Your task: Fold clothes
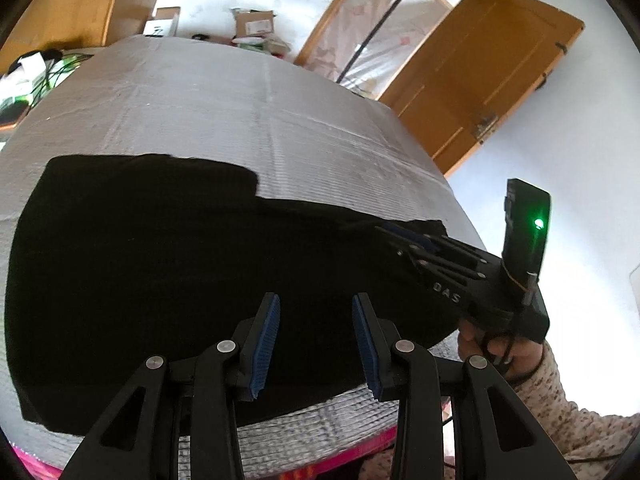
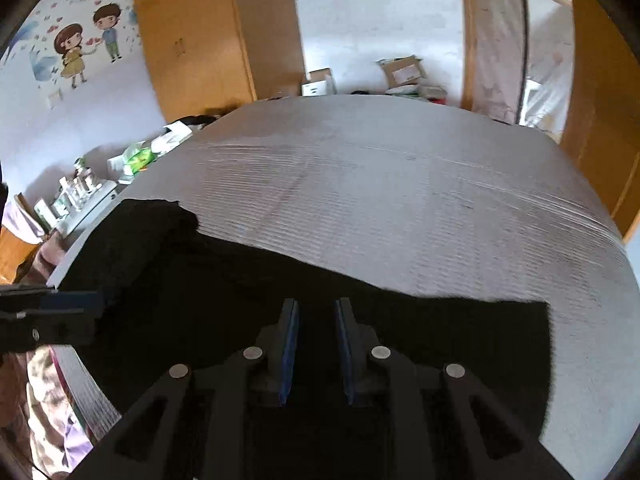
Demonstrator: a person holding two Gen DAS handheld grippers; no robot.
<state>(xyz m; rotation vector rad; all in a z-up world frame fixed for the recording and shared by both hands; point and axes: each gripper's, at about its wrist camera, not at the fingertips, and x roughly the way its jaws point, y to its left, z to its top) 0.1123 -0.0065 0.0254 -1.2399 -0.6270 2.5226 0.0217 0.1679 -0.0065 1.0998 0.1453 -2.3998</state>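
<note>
A black garment (image 1: 160, 260) lies spread flat on a silver quilted surface (image 1: 240, 120), with one flap folded over at its far left. My left gripper (image 1: 316, 300) hovers over the garment's near edge, its blue pads wide apart and nothing between them. My right gripper (image 1: 404, 240) reaches in from the right over the garment's right corner. In the right wrist view the right gripper (image 2: 317, 304) hangs above the black garment (image 2: 440, 340) with a narrow gap between its pads and no cloth pinched. A left gripper finger (image 2: 72, 304) shows at the left edge.
A hand in a speckled sleeve (image 1: 560, 400) holds the right gripper. The quilted surface (image 2: 400, 200) stretches bare beyond the garment. Cardboard boxes (image 1: 254, 24) stand past its far edge, a wooden door (image 1: 480, 80) at the right, bottles and clutter (image 2: 80, 188) on the left.
</note>
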